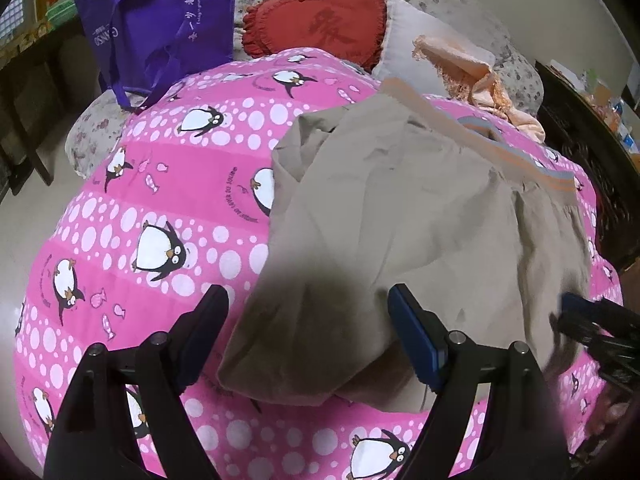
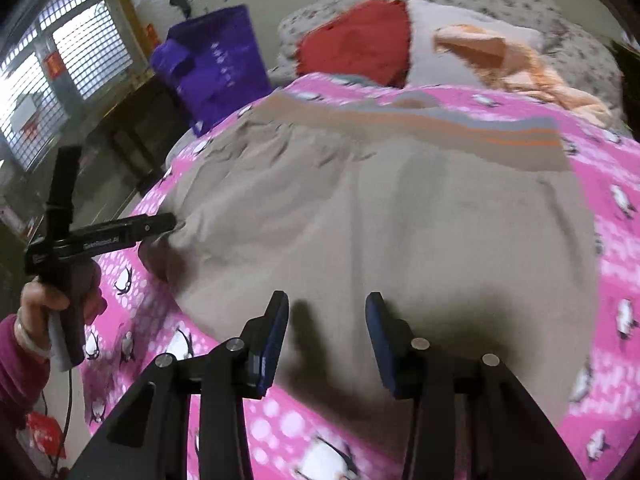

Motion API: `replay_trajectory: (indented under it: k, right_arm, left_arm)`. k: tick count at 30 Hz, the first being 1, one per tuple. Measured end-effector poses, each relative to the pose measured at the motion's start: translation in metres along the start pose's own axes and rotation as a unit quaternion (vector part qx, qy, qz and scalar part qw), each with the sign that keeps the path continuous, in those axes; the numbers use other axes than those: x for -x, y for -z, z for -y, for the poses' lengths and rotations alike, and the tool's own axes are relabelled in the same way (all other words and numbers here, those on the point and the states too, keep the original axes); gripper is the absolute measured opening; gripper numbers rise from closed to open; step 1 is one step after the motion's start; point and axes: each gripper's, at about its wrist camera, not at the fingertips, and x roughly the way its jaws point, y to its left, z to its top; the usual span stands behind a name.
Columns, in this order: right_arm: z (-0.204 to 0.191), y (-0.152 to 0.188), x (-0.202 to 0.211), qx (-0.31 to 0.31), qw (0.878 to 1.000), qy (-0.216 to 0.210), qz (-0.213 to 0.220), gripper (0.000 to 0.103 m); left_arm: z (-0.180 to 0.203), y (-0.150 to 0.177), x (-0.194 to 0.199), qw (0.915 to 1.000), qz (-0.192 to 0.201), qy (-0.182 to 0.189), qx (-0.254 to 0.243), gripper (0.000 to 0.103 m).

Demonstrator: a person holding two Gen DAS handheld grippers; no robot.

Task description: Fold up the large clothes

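Note:
A large beige garment [image 1: 420, 216] with a grey and orange striped band [image 1: 516, 156] lies spread on a pink penguin-print quilt [image 1: 140, 208]. My left gripper [image 1: 308, 308] is open, its jaws either side of the garment's near left corner, just above it. In the right wrist view the garment [image 2: 400, 220] fills the middle. My right gripper [image 2: 328, 312] is open above its near edge. The left gripper also shows in that view [image 2: 160, 226] at the garment's left edge. The right gripper shows blurred at the right of the left wrist view [image 1: 576, 312].
A purple tote bag [image 1: 160, 24] stands at the bed's far left. A red cushion [image 1: 320, 20], a white pillow [image 1: 416, 32] and a peach cloth [image 1: 472, 72] lie at the head. A dark wooden bedside unit [image 1: 592, 152] is at the right. Floor lies to the left.

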Motion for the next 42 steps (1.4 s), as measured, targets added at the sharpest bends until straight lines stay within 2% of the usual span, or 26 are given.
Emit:
replay_trajectory:
  k: [3,7,14,20,23,27,31,33,36,39,42]
  right_arm:
    - [0.001,-0.005,-0.032,-0.008,1.000,0.025,-0.018,0.042]
    - [0.020,-0.002,-0.067,-0.042,0.997,0.043,-0.056,0.039]
    - [0.020,0.002,-0.039,-0.047,0.998,0.026,-0.041,0.042]
    - [0.021,-0.005,-0.012,-0.043,0.999,0.014,0.011,0.042]
    - [0.020,-0.020,-0.016,-0.045,0.998,0.015,0.028,0.041]
    - [0.023,-0.040,-0.040,-0.047,0.998,0.024,0.030,0.041]
    - [0.034,-0.055,-0.080,-0.055,0.997,0.052,0.004,0.040]
    - [0.040,-0.055,-0.090,-0.060,0.997,0.052,0.001,0.039]
    - [0.037,-0.054,-0.082,-0.054,0.997,0.050,0.001,0.039]
    - [0.033,-0.051,-0.061,-0.056,0.998,0.031,0.014,0.043]
    - [0.027,-0.049,-0.042,-0.053,0.998,0.003,0.040,0.042]
  left_arm:
    - [0.002,0.001,-0.001,1.0000,0.000,-0.002,0.000,0.082]
    - [0.004,0.002,-0.003,1.0000,-0.005,0.002,0.004,0.082]
    - [0.004,0.004,-0.004,0.9999,-0.008,0.005,0.007,0.082]
    - [0.009,0.005,0.004,0.9995,-0.007,0.021,0.024,0.082]
    - [0.013,0.005,0.008,0.9995,0.001,0.025,0.020,0.082]
    - [0.010,0.004,0.007,0.9994,0.002,0.026,0.022,0.082]
    - [-0.002,0.002,0.002,0.9983,-0.010,0.041,0.040,0.083]
    - [-0.008,0.001,-0.002,0.9968,-0.016,0.056,0.054,0.083]
    - [-0.017,-0.002,-0.006,0.9954,-0.022,0.060,0.070,0.084]
    - [-0.023,-0.006,-0.006,0.9947,-0.013,0.068,0.076,0.084]
    - [-0.027,-0.008,-0.006,0.9939,-0.011,0.072,0.083,0.085]
